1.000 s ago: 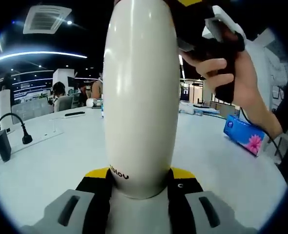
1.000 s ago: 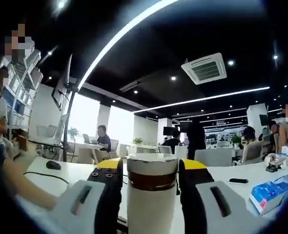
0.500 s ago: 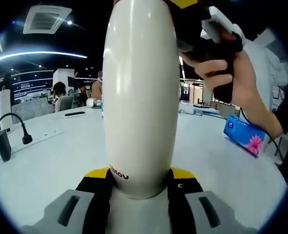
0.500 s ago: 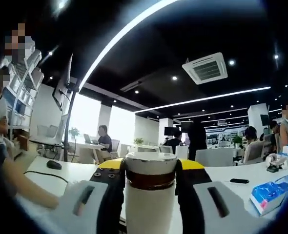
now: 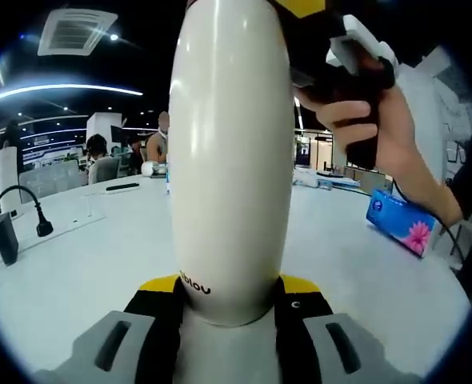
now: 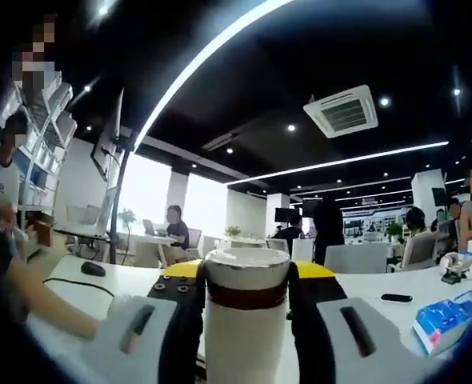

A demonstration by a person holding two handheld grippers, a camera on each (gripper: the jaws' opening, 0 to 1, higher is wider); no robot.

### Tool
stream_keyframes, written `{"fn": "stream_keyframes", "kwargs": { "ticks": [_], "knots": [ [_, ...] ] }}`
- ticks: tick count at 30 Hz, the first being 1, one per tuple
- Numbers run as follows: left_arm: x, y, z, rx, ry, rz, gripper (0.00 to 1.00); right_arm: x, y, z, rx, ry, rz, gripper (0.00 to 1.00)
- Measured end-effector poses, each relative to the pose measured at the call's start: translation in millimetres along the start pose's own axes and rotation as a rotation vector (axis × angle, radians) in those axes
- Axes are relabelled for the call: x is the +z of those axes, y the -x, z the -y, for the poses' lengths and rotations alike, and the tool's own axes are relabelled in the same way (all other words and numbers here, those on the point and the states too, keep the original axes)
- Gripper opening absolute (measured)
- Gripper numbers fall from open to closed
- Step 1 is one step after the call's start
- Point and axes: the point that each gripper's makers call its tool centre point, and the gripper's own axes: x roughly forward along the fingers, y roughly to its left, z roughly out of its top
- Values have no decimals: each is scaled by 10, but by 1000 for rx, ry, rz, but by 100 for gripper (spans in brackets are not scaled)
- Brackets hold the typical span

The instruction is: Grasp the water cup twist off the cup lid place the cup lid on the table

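A tall cream water cup [image 5: 230, 160] stands upright in the left gripper view. My left gripper [image 5: 230, 290] is shut on the cup's lower body, with a yellow-tipped black jaw on each side. At the cup's top, a hand [image 5: 380, 136] holds my right gripper [image 5: 328, 44]. In the right gripper view, the cup lid [image 6: 246, 268], white with a brown band below it, sits between the black jaws of my right gripper [image 6: 245, 278], which are shut against its sides. The lid's seam with the cup is hidden in the left gripper view.
The white table [image 5: 84, 264] carries a blue tissue pack [image 5: 399, 222], a black corded plug [image 5: 41, 226] and a dark adapter [image 5: 4, 238]. The right gripper view has a mouse [image 6: 93, 269], a phone [image 6: 398, 298] and another tissue pack [image 6: 444, 320]. People sit at desks behind.
The right gripper's jaws closed in against the lid between the earliest frame and half a second ago. Since then the right gripper view has shifted slightly. The left gripper and cup stay put.
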Motion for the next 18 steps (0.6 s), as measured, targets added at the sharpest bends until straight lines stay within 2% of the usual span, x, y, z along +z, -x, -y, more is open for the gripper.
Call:
{"fn": "stream_keyframes", "kwargs": {
  "ticks": [5,18],
  "knots": [
    [3,-2,4,0,0,0,47,2,6,7,28,-14,4,44],
    [11,0,8,-1,0,3,47,11,-5,-24,222,-57,48,44]
  ]
}}
